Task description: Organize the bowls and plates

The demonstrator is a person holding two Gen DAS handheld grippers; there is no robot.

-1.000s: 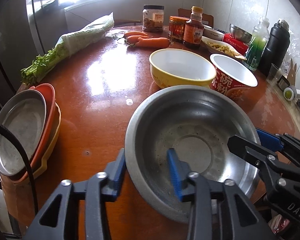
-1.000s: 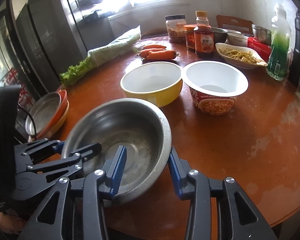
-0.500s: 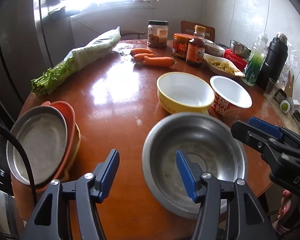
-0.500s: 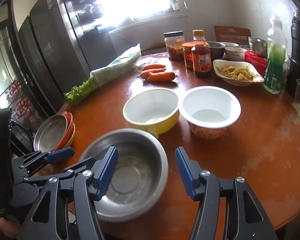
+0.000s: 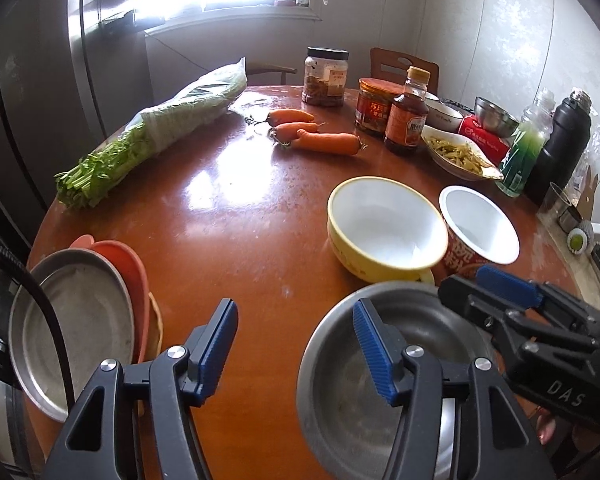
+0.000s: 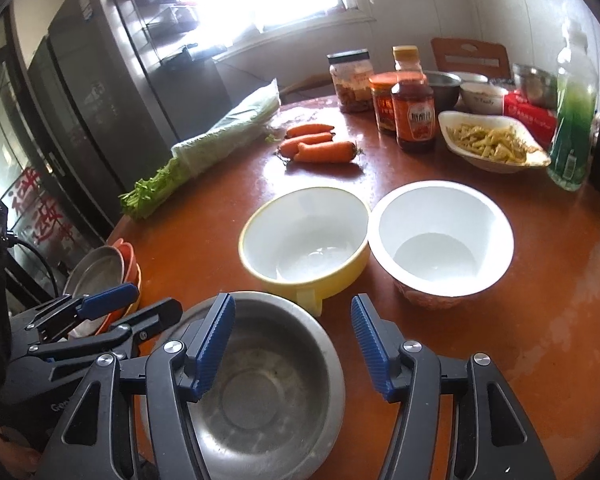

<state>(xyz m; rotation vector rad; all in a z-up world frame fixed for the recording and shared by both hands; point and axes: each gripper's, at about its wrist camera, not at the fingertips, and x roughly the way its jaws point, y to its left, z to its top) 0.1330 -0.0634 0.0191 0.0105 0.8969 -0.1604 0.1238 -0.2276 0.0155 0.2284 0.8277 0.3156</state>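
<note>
Both tongs hang spread and empty above the near edge of the surface point(image 5: 228, 216), their jaws having just been opening: left tongs point(image 5: 294, 346) beside the steel bowl point(image 6: 260, 384), right tongs point(image 6: 292, 344) over its right rim. Leftmost sits the plate stack point(image 5: 72, 332), steel plate on top. Right of the steel bowl stand the yellow bowl point(image 6: 306, 240) and the noodle cup bowl point(image 6: 440, 236), touching. Likely next is nesting: pinch one rim squarely, lift level, and clear the neighbour before lowering.

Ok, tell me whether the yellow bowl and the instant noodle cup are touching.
Touching. In the right wrist view the yellow bowl and the instant noodle cup meet rim to rim, with no table showing between them at that spot.
</note>
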